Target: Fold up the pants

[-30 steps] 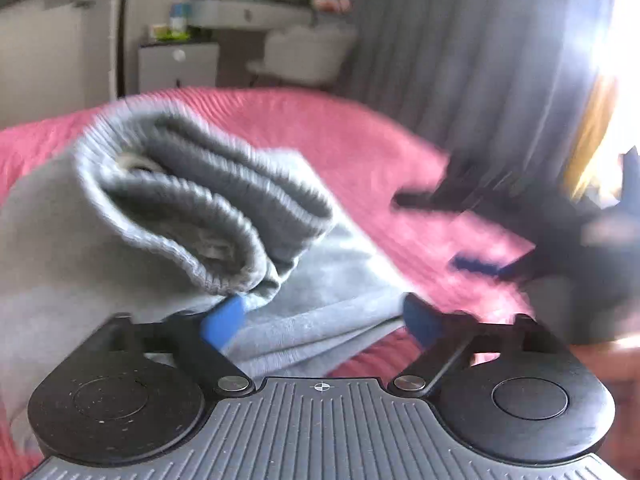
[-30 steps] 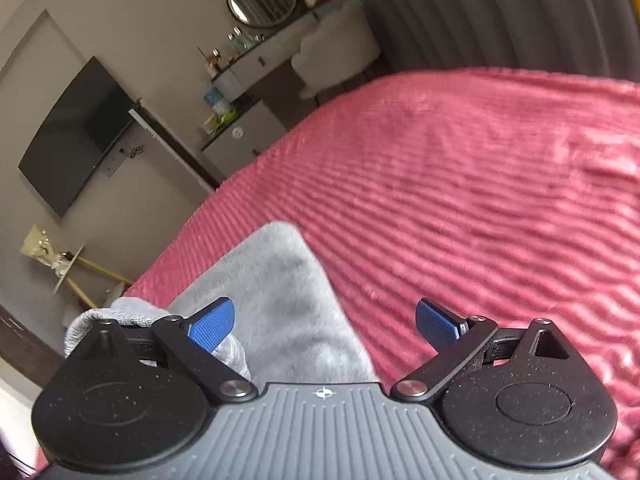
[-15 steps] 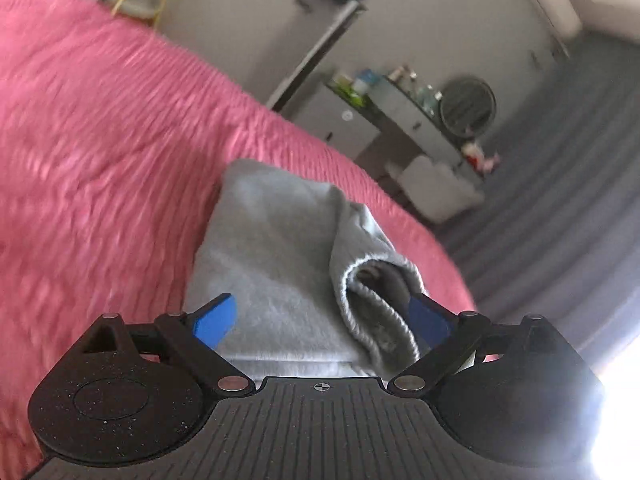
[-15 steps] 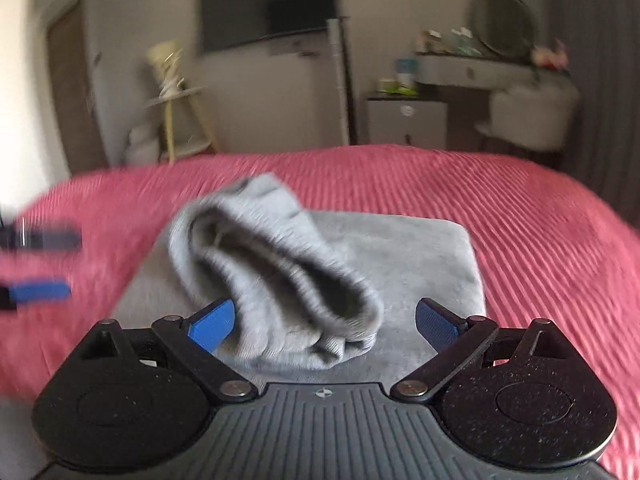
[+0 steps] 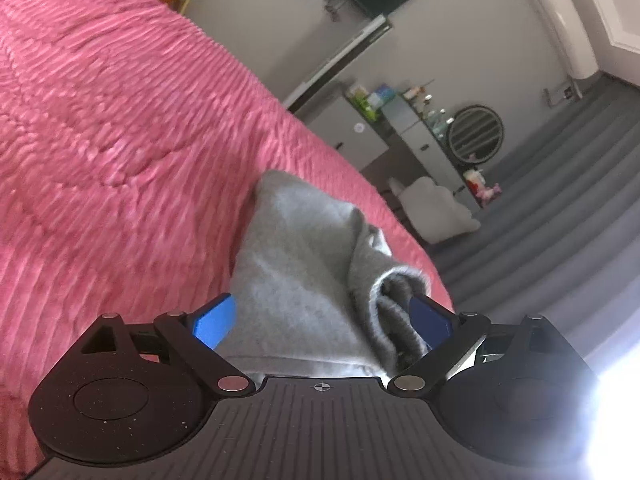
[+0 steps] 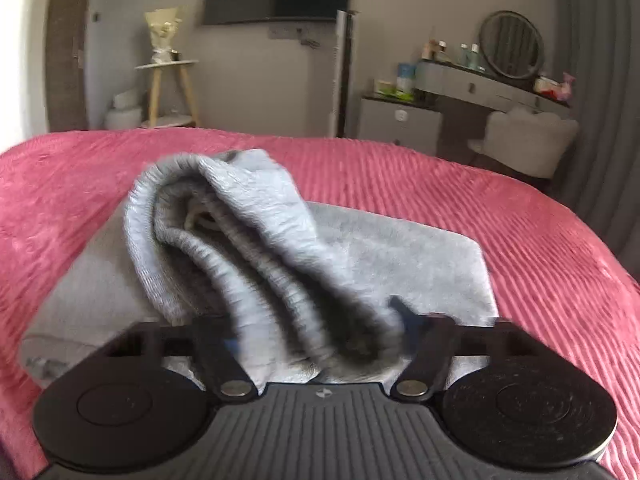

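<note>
The grey pants [image 6: 280,264] lay on the bed [image 6: 520,232], waistband ridge running from ten to four o'clock between the right tool [image 6: 316,328], just closing around it; left tool [image 5: 320,320] spread

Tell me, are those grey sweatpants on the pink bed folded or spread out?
Folded: the grey sweatpants lie as a compact layered rectangle, ribbed waistband bunched on top.

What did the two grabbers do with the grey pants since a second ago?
Both swung round to the pants. The right gripper has just been closing, ribbed waistband between its fingers. The left gripper stayed open, now astride the pants. The pants stayed on the pink bedspread.
</note>
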Available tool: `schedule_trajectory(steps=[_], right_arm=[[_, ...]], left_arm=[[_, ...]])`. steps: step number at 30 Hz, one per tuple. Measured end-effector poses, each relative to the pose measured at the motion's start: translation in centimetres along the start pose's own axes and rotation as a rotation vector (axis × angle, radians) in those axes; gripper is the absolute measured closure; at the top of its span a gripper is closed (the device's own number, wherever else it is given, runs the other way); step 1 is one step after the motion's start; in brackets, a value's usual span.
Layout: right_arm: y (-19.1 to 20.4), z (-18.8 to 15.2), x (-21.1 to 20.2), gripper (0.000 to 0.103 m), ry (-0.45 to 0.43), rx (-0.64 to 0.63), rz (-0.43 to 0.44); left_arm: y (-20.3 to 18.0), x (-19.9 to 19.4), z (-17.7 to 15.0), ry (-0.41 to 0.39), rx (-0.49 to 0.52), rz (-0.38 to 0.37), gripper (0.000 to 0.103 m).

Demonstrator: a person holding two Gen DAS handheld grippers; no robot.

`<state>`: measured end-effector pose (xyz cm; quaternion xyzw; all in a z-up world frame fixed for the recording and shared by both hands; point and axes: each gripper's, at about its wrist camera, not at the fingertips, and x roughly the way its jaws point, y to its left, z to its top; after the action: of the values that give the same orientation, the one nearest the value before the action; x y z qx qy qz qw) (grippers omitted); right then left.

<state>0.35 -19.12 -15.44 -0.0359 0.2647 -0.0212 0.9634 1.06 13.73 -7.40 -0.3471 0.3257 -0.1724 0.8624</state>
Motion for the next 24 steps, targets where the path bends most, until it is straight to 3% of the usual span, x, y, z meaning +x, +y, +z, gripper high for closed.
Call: schedule_trajectory(steps=[1, 3, 8, 10, 12, 13, 15, 16, 18, 20, 22, 24], right_arm=[[-0.4, 0.3, 0.0, 0.055, 0.008, 0.039, 0.017], [-2.5, 1.0, -0.4, 0.060, 0.034, 0.240, 0.090], [-10.9, -0.6, -1.2, 0.063, 0.037, 0.945, 0.324], [-13.6, -2.8, -1.4, 0.063, 0.036, 1.184, 0.354], [-15.1, -5.3, -0.7, 0.063, 0.103, 1.352, 0.308], [-15.7, -6.5, 0.0, 0.063, 0.139, 1.382, 0.249], [-16.3, -7.1, 1.1, 0.064, 0.159, 1.321, 0.131], [-16.5, -6.8, 1.2, 0.058, 0.155, 1.281, 0.117], [-16.1, -5.1, 0.6, 0.039, 0.158, 1.192, 0.083], [-15.7, -3.1, -0.9, 0.010, 0.120, 1.041, -0.008], [-14.6, -1.6, -2.9, 0.009, 0.079, 0.873, -0.130], [-13.8, -0.6, -4.6, 0.010, 0.031, 0.750, -0.142]], left_arm=[[0.1, -0.1, 0.1, 0.000, 0.000, 0.006, 0.006], [0.2, -0.5, 0.4, -0.015, 0.001, 0.010, 0.006], [0.2, -1.9, 1.1, -0.055, 0.001, 0.007, 0.006], [0.3, -2.0, 1.2, -0.067, 0.010, 0.011, 0.006], [0.5, -1.8, 1.3, -0.060, -0.001, 0.028, 0.006], [0.6, -1.6, 1.3, -0.052, -0.012, 0.036, 0.006], [0.8, -1.5, 1.3, -0.038, -0.023, 0.038, 0.006], [0.7, -1.5, 1.3, -0.038, -0.013, 0.038, 0.006], [0.6, -1.7, 1.2, -0.045, 0.005, 0.054, 0.006], [0.8, -1.6, 1.2, -0.044, -0.003, 0.069, 0.006], [0.9, -1.4, 1.2, -0.036, -0.010, 0.063, 0.006], [0.7, -0.9, 1.0, -0.028, 0.006, 0.074, 0.006]])
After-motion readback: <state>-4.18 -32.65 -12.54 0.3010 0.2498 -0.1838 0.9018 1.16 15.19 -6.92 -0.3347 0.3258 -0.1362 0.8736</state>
